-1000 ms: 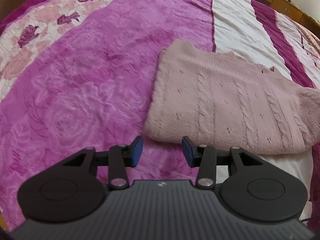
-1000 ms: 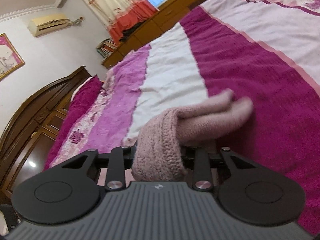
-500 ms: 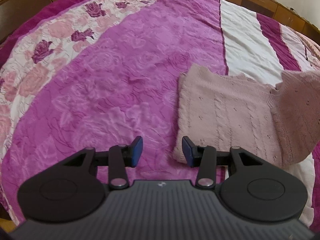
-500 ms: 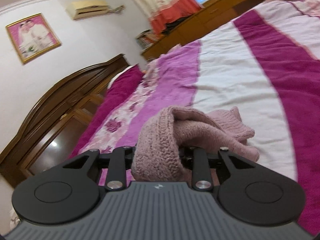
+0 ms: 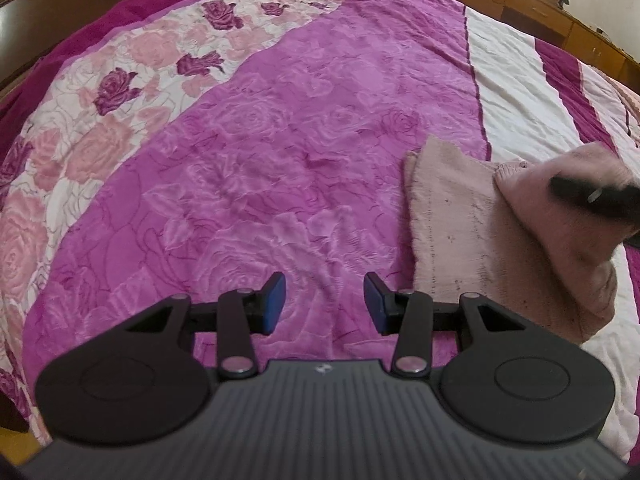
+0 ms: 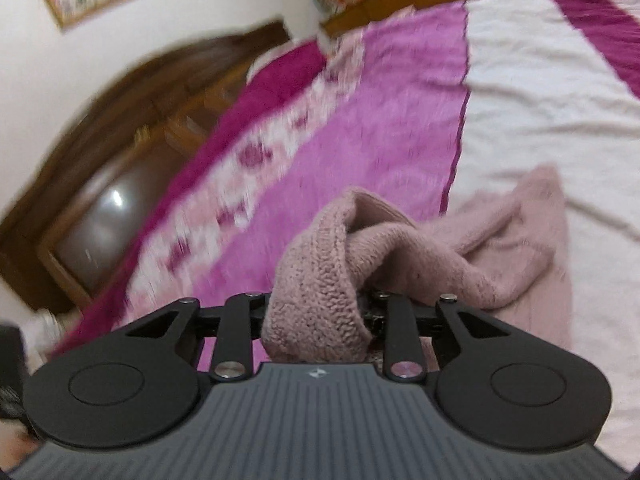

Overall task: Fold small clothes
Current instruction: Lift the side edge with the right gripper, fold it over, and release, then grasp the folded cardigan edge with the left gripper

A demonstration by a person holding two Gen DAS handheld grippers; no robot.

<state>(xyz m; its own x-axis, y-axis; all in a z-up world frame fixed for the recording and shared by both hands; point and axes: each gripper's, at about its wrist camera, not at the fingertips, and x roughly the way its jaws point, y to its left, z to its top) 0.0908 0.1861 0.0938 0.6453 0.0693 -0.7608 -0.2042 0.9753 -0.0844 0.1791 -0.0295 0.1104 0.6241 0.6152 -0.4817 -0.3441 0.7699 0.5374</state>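
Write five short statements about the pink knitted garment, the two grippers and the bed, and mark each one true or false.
1. The right gripper is clamped on a fold of the pink knitted garment. True.
2. The left gripper holds the garment too. False: its jaws stand open with only the bedspread between them.
3. The garment lies wholly flat. False: one part is lifted and folded over the rest.
4. The bedspread has a rose-printed band. True.
5. The garment is blue. False: it is pale pink.

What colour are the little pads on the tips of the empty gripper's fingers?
Blue. The pads on the left gripper show best in the left wrist view.
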